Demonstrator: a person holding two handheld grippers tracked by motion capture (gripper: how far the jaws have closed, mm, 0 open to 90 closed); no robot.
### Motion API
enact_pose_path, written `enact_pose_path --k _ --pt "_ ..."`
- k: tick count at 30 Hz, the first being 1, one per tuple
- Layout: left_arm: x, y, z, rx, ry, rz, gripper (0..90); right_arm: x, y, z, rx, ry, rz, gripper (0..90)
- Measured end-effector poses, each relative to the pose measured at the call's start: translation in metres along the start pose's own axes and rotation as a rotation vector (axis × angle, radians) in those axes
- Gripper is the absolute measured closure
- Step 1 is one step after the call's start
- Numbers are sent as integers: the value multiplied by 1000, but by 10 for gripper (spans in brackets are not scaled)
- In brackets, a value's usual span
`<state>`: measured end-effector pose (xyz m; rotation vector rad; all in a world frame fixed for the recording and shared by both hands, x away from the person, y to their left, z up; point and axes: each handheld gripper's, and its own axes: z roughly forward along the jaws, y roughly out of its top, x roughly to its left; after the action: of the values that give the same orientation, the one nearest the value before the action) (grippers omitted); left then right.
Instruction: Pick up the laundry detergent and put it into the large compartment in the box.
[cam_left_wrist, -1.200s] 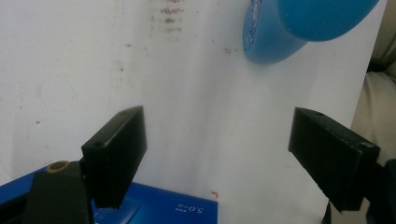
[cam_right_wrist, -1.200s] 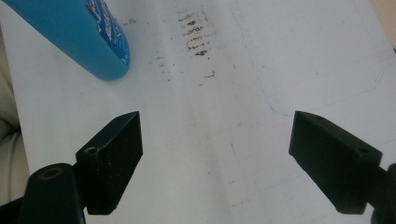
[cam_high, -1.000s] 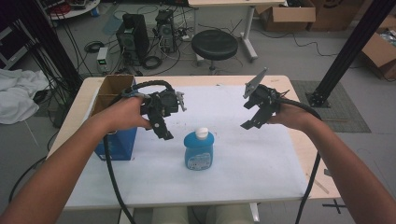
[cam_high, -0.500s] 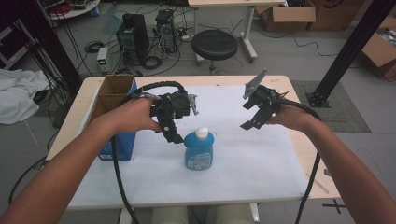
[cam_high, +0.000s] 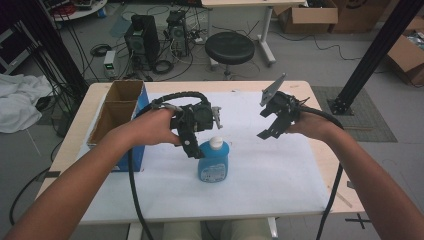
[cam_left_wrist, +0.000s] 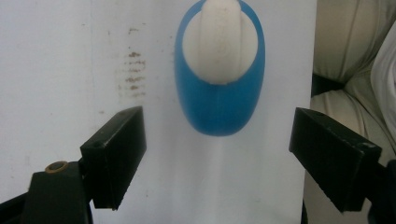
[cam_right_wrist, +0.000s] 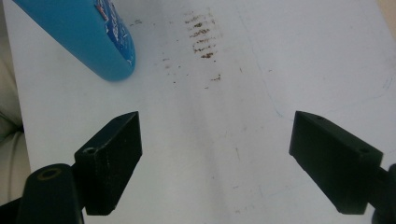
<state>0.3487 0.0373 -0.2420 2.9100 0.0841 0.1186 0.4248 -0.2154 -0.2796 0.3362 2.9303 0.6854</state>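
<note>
On the white table (cam_high: 280, 170) a blue bottle (cam_high: 213, 160) stands upright; the left gripper (cam_high: 192, 142) hovers above it, released, while the right gripper (cam_high: 272, 125), well right, is released too.

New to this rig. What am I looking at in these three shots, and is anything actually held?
No robot arm here: a person holds a handheld two-jaw tool in each hand. The high view is a fixed camera above the table, with the forearms coming in from the bottom; the left gripper is on its left, the right gripper on its right. The other two shots come from cameras riding on each tool, looking along its black jaws. On the white table cover stands a blue bottle with a white cap; a cardboard box sits at the table's left edge. Nothing is held: both pairs of jaws stand wide open. The left gripper is poised over the bottle, the right one above bare cover.
</note>
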Motion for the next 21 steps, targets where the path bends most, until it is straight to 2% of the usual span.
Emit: enact_pose_path --k 9,21 --pt "-2 11 14 13 -20 8 194 2 2 1 2 1 -12 167" --pt "3 22 26 22 -28 15 195 3 4 3 -2 6 -20 168"
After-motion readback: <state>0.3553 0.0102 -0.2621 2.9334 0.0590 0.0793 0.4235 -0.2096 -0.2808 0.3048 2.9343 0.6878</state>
